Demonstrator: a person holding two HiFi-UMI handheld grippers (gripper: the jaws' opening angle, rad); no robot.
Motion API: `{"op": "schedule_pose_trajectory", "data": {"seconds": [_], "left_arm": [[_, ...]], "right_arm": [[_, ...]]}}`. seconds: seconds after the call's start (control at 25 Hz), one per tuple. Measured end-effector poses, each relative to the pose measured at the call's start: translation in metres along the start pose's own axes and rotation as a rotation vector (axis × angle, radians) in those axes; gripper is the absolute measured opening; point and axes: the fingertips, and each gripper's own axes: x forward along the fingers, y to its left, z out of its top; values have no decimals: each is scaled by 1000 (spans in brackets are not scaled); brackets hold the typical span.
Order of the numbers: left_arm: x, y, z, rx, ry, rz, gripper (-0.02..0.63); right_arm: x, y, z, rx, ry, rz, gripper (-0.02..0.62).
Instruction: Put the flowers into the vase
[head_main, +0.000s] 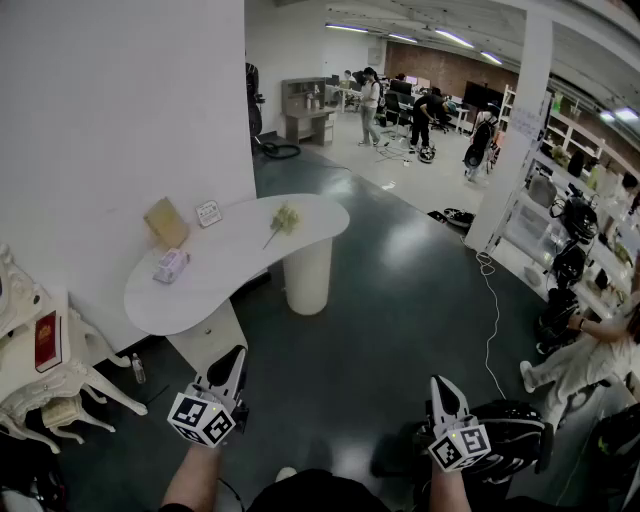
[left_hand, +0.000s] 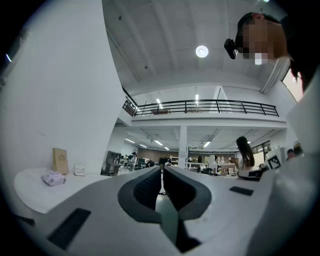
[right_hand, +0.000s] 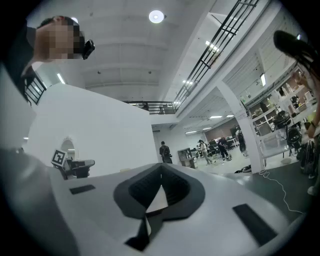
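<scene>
A pale flower (head_main: 285, 218) on a thin stem lies on the far end of the white curved table (head_main: 230, 270). I see no vase in any view. Both grippers hang low near my body, well short of the table. My left gripper (head_main: 237, 353) points toward the table's near end, its jaws closed together with nothing between them (left_hand: 162, 167). Over the dark floor my right gripper (head_main: 440, 381) is also shut and empty, its tips meeting (right_hand: 161, 165). The flower does not show in either gripper view.
On the table sit a lilac tissue pack (head_main: 171, 265), a brown paper bag (head_main: 165, 222) and a small sign (head_main: 208, 213) against the white wall. White ornate furniture (head_main: 45, 375) stands at left. A cable (head_main: 490, 300) crosses the floor; a seated person (head_main: 590, 350) is at right.
</scene>
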Motion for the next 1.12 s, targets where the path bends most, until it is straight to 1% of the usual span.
{"op": "schedule_pose_trajectory", "data": {"seconds": [0.4, 0.52, 0.6, 0.76, 0.96, 1.12], "left_arm": [[-15, 33, 2, 13, 39, 37, 21], [-19, 46, -3, 7, 38, 25, 21], [-21, 51, -3, 8, 55, 22, 21], [-24, 63, -3, 20, 72, -5, 21], [-33, 91, -9, 12, 92, -37, 21], [-34, 113, -19, 3, 116, -39, 21]], "right_arm": [[21, 25, -13, -3, 28, 12, 23], [32, 35, -20, -3, 38, 16, 23], [40, 43, -25, -3, 45, 21, 24], [58, 64, -30, 23, 38, 58, 25], [88, 95, -38, 48, 32, 92, 25], [103, 113, -50, 60, 35, 98, 25]]}}
